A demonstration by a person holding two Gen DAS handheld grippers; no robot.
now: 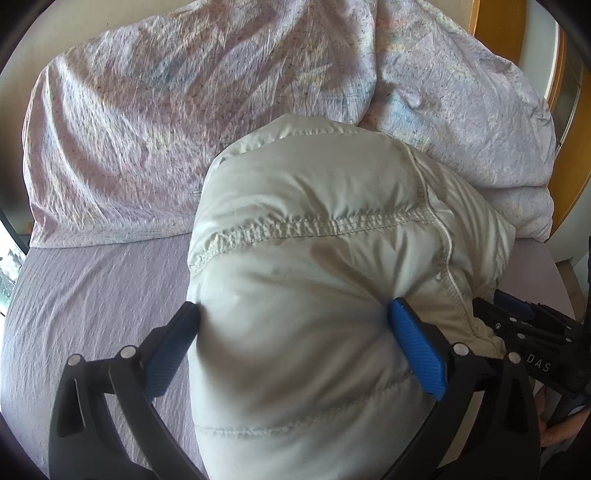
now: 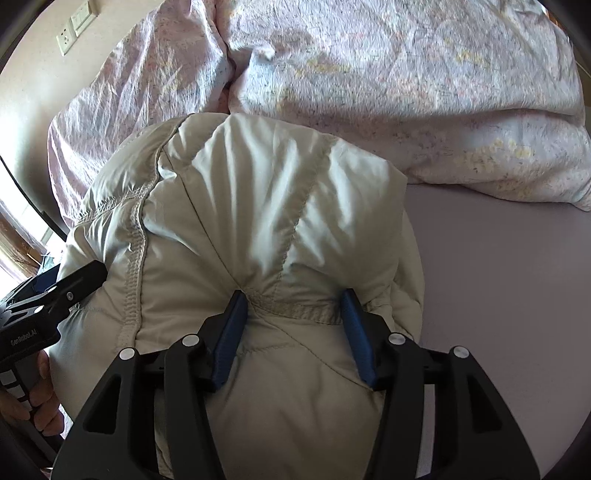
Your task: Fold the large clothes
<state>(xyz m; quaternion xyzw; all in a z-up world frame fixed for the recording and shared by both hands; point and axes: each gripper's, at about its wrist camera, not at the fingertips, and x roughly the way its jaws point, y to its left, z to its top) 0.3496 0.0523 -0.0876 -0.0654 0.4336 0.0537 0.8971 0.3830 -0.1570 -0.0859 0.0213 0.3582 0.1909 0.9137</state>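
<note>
1. I see a pale grey-beige padded jacket bundled up on the bed, lying on the lilac sheet just in front of a crumpled floral duvet
2. My left gripper stands spread wide around a puffy quilted section of the jacket; both blue pads dent the fabric at its sides, so it is grasping the jacket
3. My right gripper is about half closed over a stitched seam band of the jacket, the fabric puckered between its blue pads; it is clenched on that fold
4. In the left wrist view the right gripper's black frame shows at the right edge, just beside the jacket
5. In the right wrist view the left gripper's black body sits at the left edge against the jacket's side, with a hand on its handle
6. The bare sheet lies to the right of the jacket in the right wrist view, with the duvet piled behind it
7. A wall socket and switch show at the upper left of that view
</note>
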